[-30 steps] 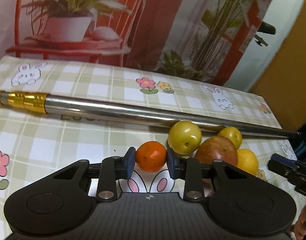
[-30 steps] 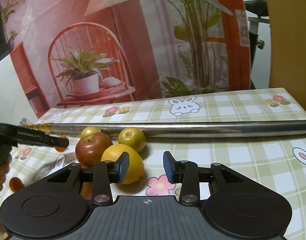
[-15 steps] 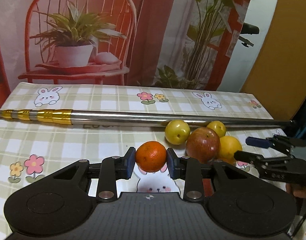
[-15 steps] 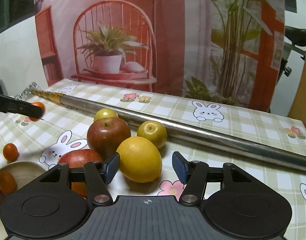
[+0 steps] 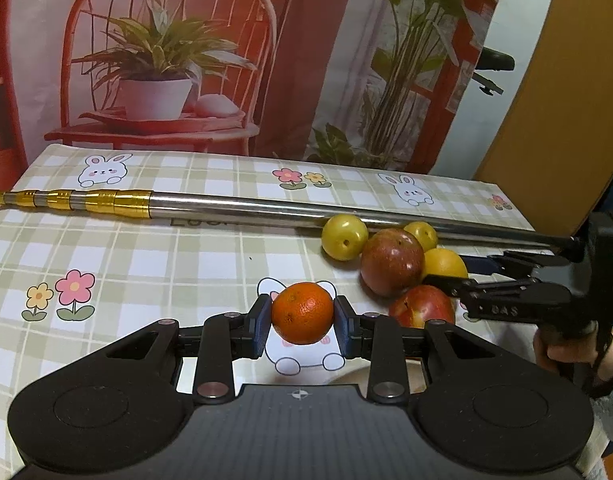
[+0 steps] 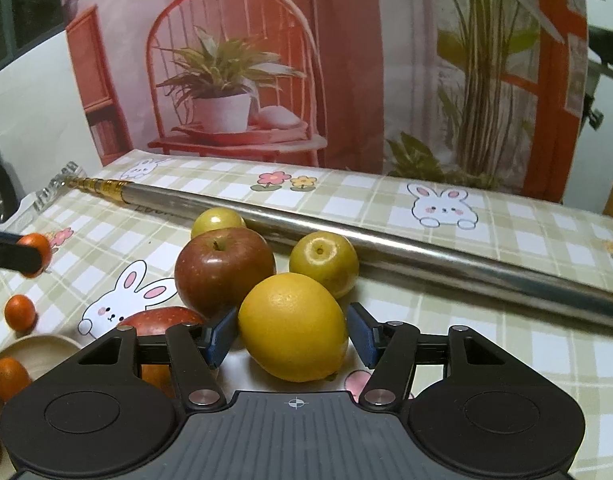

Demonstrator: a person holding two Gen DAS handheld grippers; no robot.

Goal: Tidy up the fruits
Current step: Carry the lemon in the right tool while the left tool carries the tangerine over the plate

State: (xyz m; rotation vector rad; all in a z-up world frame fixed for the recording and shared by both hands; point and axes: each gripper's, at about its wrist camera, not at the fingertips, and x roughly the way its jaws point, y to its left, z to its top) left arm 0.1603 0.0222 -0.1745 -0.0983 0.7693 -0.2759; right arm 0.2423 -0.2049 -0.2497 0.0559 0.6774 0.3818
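left tool [image 5: 302,330] clamping small orange [image 5: 302,313], lifted over tabletop [image 5: 146,264] | right tool [image 6: 292,338] gaping wide around lemon [image 6: 293,333], not pinching | closing squarely at widest girth, avoiding nudging apple [image 6: 225,270]

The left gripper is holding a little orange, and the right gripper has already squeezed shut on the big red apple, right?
Not quite. The left gripper does hold the little orange, but the right gripper is open, its jaws on either side of the big yellow orange, not on the red apple behind it. The right wrist view shows this.
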